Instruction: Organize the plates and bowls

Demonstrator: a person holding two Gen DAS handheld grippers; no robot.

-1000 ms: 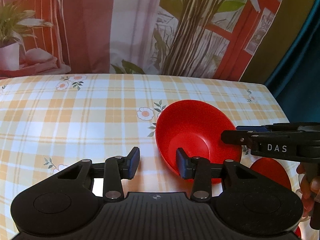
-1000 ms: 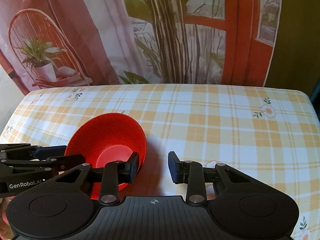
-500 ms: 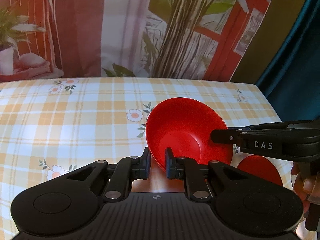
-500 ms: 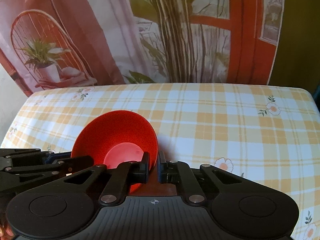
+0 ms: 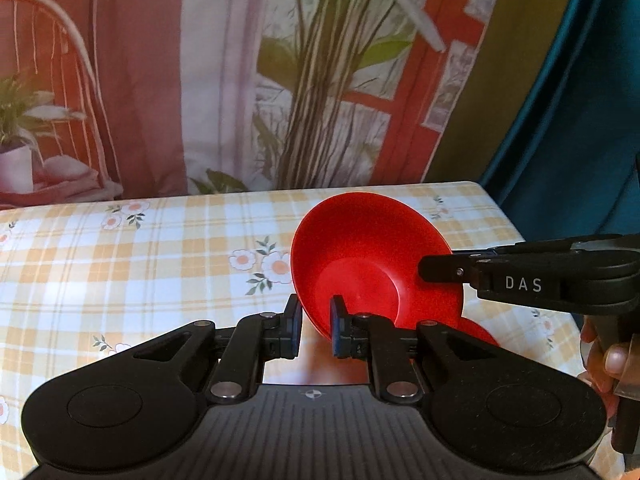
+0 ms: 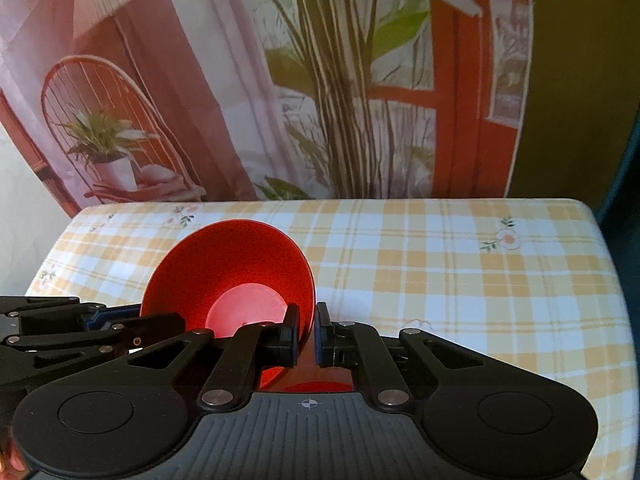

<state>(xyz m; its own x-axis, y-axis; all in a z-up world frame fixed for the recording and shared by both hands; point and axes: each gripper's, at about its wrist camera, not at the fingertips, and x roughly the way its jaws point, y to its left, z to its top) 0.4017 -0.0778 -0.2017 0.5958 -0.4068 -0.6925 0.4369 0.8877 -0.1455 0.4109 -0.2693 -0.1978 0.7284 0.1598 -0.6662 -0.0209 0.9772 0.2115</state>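
A red bowl point(image 5: 372, 264) is held off the checked tablecloth by both grippers. My left gripper point(image 5: 315, 326) is shut on the bowl's near left rim. My right gripper point(image 6: 307, 338) is shut on the opposite rim; it reaches in from the right in the left wrist view point(image 5: 436, 270). The bowl also shows in the right wrist view point(image 6: 236, 276), tilted toward the camera. A second red dish point(image 5: 478, 334) lies on the table below the bowl, mostly hidden; whether it is a plate or a bowl cannot be told.
The table point(image 6: 440, 264) has a yellow plaid cloth with flowers. A printed curtain point(image 5: 280, 80) hangs behind its far edge. The table's right edge point(image 5: 504, 216) drops off to a teal cloth. The person's hand point(image 5: 612, 360) holds the right gripper.
Both grippers closed on the bowl's rim and lifted it. The bowl rose off the table and tilted, uncovering more of the red dish beneath.
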